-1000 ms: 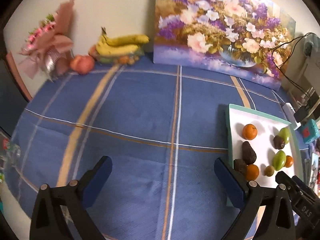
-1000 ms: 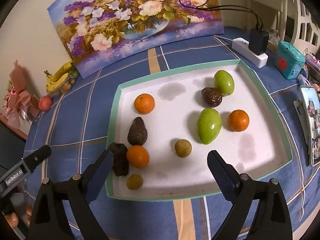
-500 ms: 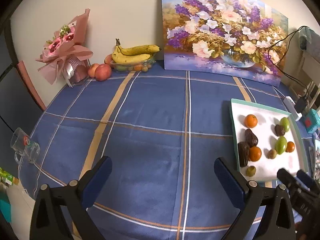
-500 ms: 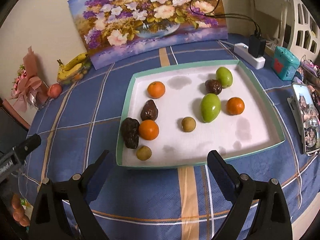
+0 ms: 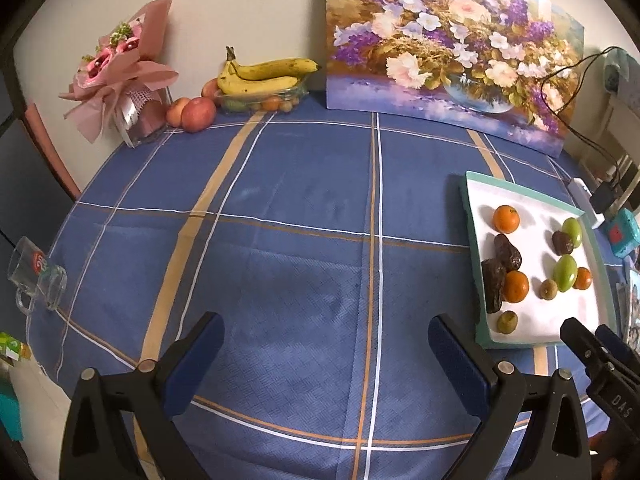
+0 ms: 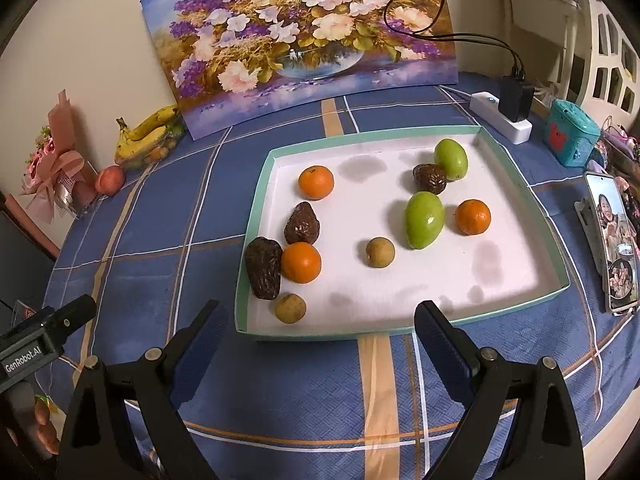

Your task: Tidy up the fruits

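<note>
A white tray with a teal rim [image 6: 524, 196] [image 5: 468, 208] lies on the blue checked tablecloth. It holds three oranges [image 6: 301, 262], two green fruits [image 6: 425, 219], three dark wrinkled fruits [image 6: 264, 268] and two small tan fruits [image 6: 380, 252]. My right gripper [image 6: 322, 344] hangs open just short of the tray's near edge, with nothing in it. Left of the tray, my left gripper [image 5: 326, 350] stands open and empty over bare cloth. The right gripper's body shows at the lower right of the left wrist view.
Bananas [image 5: 264, 76] on a fruit box, peaches [image 5: 198, 109] and a pink bouquet [image 5: 116, 68] stand at the back left. A flower painting [image 6: 304, 36] leans on the wall. A glass mug [image 5: 36, 276] lies at the left edge. A power strip [image 6: 500, 117], a teal box [image 6: 572, 132] and a phone [image 6: 612, 240] sit right of the tray.
Both grippers have drawn back and up from the table, so the tray and fruits look smaller and farther. Both stay open and no fruit has moved.
</note>
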